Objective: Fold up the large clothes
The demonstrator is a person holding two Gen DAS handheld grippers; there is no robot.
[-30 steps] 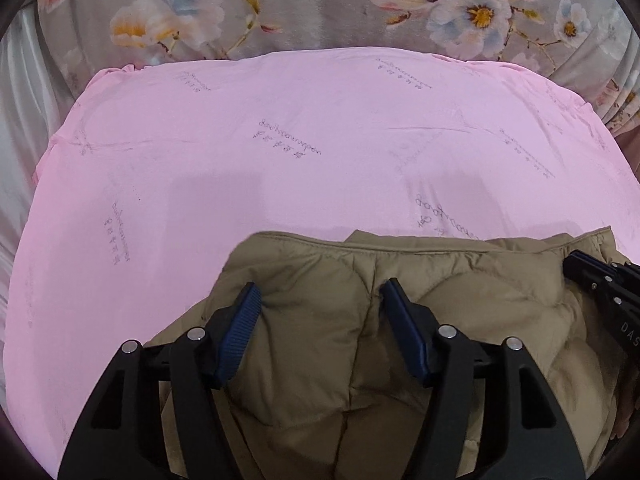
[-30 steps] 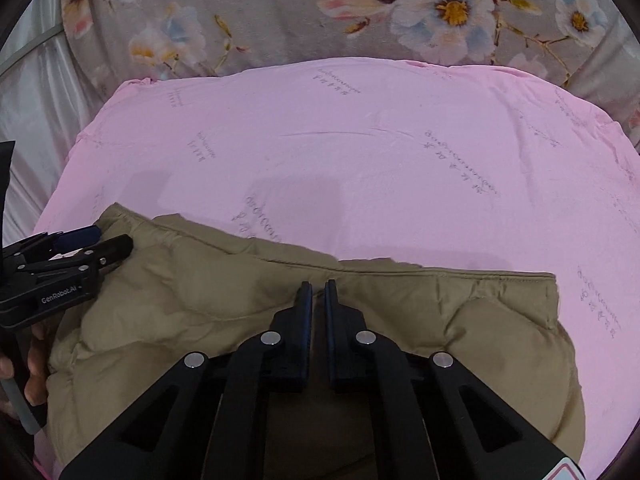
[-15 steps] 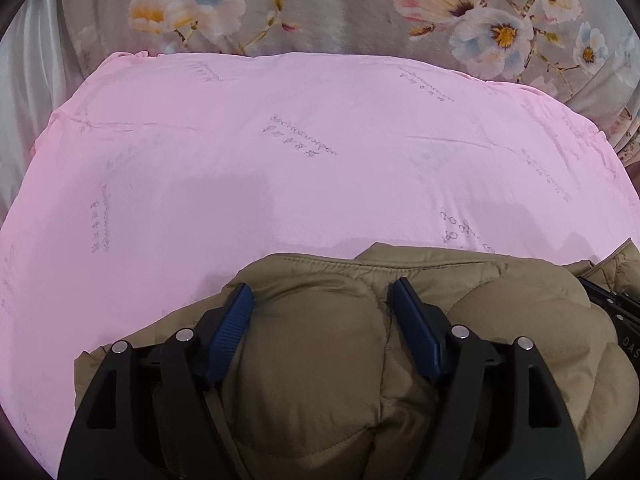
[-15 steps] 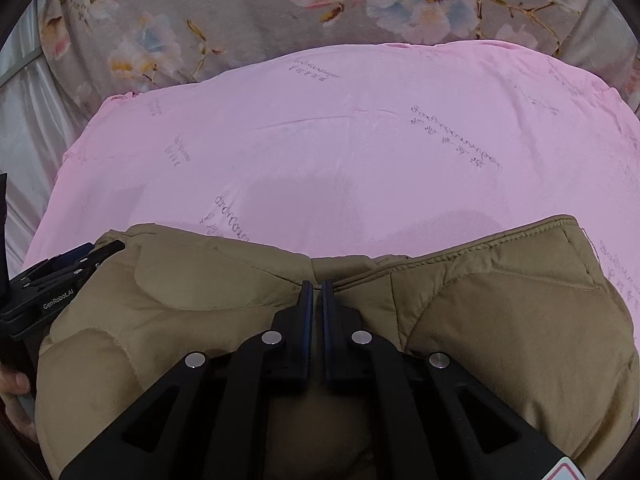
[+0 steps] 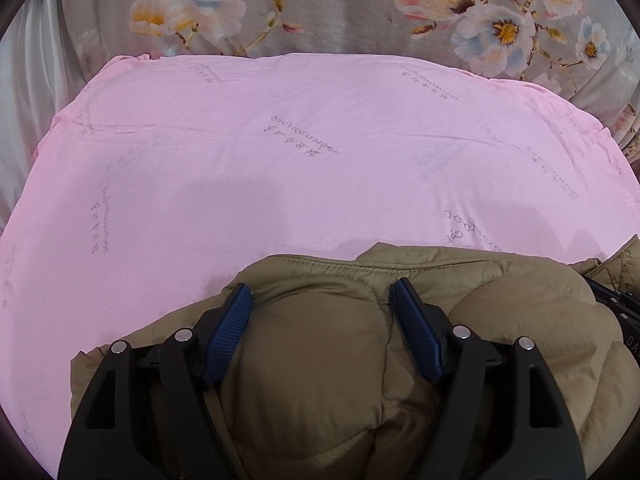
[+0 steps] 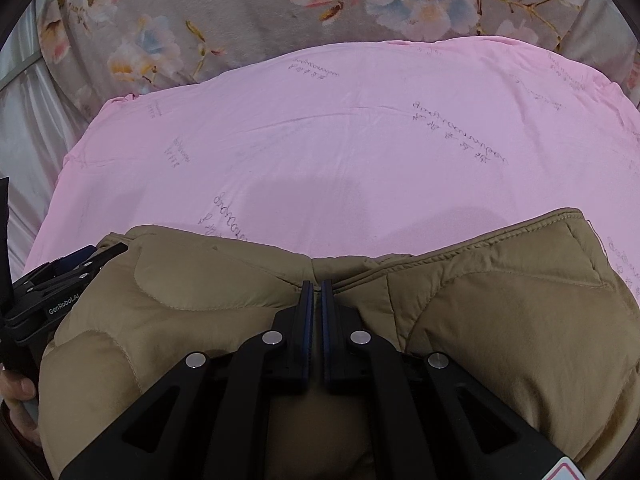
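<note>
A tan quilted puffer jacket [image 5: 320, 360] lies bunched at the near edge of a pink sheet [image 5: 280, 168]. My left gripper [image 5: 320, 298] stands open, its blue pads [image 5: 232, 328] wide apart with puffy jacket fabric bulging between them. My right gripper [image 6: 315, 292] is shut on a fold of the jacket [image 6: 500, 320] near its stitched edge. The left gripper also shows at the left edge of the right wrist view [image 6: 60, 284], and the right gripper's side at the right edge of the left wrist view [image 5: 618, 308].
The pink sheet [image 6: 360, 152] covers the work surface and carries faint printed lettering. Beyond it lies a grey floral blanket [image 5: 360, 4]. Pale grey pleated fabric [image 6: 28, 128] hangs at the far left.
Both grippers have drawn back toward the near edge with the jacket, which has bunched up and puffed higher. The left gripper stays open and the right stays shut.
</note>
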